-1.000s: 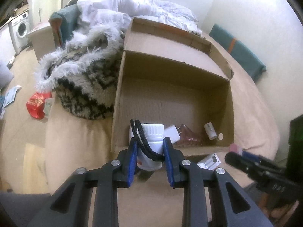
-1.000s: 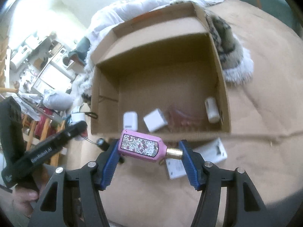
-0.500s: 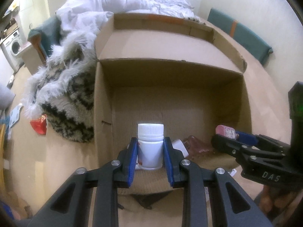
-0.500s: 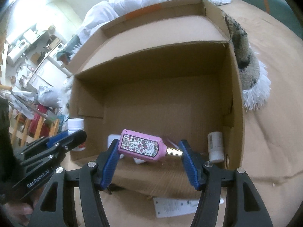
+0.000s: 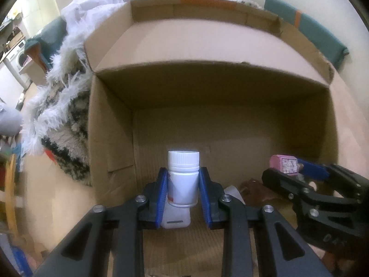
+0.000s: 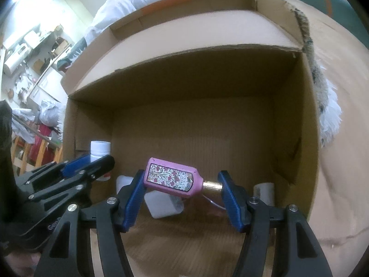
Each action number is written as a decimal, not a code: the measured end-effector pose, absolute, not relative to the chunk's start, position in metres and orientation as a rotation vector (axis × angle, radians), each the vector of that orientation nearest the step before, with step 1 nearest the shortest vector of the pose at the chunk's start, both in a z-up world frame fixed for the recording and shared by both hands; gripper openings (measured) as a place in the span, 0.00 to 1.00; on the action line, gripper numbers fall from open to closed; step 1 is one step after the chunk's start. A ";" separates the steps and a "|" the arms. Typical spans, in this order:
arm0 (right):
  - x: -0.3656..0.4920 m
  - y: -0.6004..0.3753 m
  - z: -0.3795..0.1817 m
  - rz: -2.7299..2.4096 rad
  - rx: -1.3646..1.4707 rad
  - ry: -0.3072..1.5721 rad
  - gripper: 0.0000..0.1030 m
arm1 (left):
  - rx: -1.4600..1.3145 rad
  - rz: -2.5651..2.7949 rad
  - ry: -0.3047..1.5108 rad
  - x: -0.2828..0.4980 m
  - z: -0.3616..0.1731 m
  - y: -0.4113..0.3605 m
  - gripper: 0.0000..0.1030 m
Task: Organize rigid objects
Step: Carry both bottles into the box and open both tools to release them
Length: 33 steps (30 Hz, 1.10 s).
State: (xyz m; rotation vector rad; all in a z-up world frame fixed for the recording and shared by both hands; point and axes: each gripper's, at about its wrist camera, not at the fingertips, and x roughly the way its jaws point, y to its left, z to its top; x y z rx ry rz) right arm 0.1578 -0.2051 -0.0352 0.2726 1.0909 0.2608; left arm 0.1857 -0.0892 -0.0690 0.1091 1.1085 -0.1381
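Inside the open brown cardboard box (image 5: 110, 143), a white plastic pill bottle (image 5: 183, 180) is pinched by the left tool (image 5: 183, 198) and a pink floral perfume bottle (image 6: 173, 177) by the right tool (image 6: 182, 198). Neither is released yet; several small white items (image 6: 163, 205) are already stowed.

Dim warm light, fisheye warp, soft edges
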 end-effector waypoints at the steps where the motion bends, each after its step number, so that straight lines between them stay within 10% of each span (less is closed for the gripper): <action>1: 0.159 -0.205 -0.036 0.257 0.269 1.094 0.65 | 0.110 -0.134 1.115 0.188 -0.072 -0.090 0.24; 33: 0.168 -0.203 -0.030 0.193 0.251 1.053 0.65 | 0.149 -0.054 1.188 0.201 -0.111 -0.110 0.28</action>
